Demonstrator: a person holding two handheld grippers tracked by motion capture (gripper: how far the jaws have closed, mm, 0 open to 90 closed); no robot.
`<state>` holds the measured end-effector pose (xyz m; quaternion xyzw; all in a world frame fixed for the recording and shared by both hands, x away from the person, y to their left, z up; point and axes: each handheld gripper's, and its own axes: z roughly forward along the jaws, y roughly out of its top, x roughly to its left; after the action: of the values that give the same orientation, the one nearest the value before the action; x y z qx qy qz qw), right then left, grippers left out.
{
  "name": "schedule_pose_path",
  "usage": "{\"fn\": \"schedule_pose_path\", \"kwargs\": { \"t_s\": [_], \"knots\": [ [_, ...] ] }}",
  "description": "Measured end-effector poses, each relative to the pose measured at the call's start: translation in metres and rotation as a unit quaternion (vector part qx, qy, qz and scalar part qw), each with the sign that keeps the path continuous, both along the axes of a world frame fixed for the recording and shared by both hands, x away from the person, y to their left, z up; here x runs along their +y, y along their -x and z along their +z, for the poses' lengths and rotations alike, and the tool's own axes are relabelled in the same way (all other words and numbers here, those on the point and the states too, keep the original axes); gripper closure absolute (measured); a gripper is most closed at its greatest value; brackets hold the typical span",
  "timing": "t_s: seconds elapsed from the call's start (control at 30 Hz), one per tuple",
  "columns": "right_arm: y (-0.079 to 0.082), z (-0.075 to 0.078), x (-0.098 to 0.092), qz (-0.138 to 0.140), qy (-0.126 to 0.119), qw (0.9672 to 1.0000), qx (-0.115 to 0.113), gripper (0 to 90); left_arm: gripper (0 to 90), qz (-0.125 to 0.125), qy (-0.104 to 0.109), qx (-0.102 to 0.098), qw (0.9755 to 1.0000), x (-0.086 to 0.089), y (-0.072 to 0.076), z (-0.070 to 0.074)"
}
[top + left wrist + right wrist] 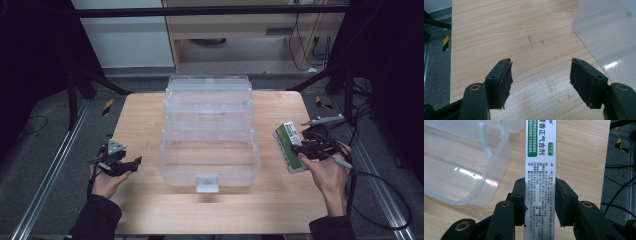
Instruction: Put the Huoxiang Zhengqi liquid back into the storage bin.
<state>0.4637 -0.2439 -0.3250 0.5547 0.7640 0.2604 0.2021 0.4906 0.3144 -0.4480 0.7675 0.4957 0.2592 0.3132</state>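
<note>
A green-and-white box (540, 170) is clamped between the pads of the right hand-held gripper (540, 200), which is seen at the right edge of the counter (150, 200) in the high view. The box is held on its narrow sides, its printed face is turned up to the camera, and its far end reaches toward the clear bin (209, 135). In the high view the box (290, 146) is seen just right of the bin, apart from its wall and tilted. The left hand-held gripper (541, 82) is held low over bare wood near the counter's left edge, its jaws spread wide with nothing between them. A corner of the bin (609, 35) is seen beyond its right jaw. The bin stands open at mid counter
</note>
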Motion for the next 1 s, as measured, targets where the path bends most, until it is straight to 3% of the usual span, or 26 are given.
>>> {"fn": "schedule_pose_path", "kwargs": {
  "t_s": [0.37,0.4,0.57,0.7,1.0],
  "knots": [
    [0.001,0.035,0.013,0.043,0.006,0.9980,-0.047,64.6,33.2,0.000,-0.001,0.001,1.0000,0.000,0.000,0.000],
    [0.001,0.042,0.018,0.056,0.016,0.9969,-0.052,64.6,33.3,0.001,-0.001,0.002,1.0000,0.000,0.000,-0.001],
    [0.001,0.058,0.031,0.091,0.020,0.9932,-0.070,64.6,33.2,0.000,-0.001,0.002,1.0000,0.000,0.000,-0.001],
    [-0.001,0.067,0.043,0.128,0.024,0.9884,-0.077,64.6,33.2,0.001,-0.001,0.002,1.0000,0.001,0.000,-0.001],
    [-0.014,0.077,0.067,0.226,0.003,0.9703,-0.087,64.6,33.2,0.000,-0.002,0.003,1.0000,0.001,-0.001,-0.001]
  ]
}}
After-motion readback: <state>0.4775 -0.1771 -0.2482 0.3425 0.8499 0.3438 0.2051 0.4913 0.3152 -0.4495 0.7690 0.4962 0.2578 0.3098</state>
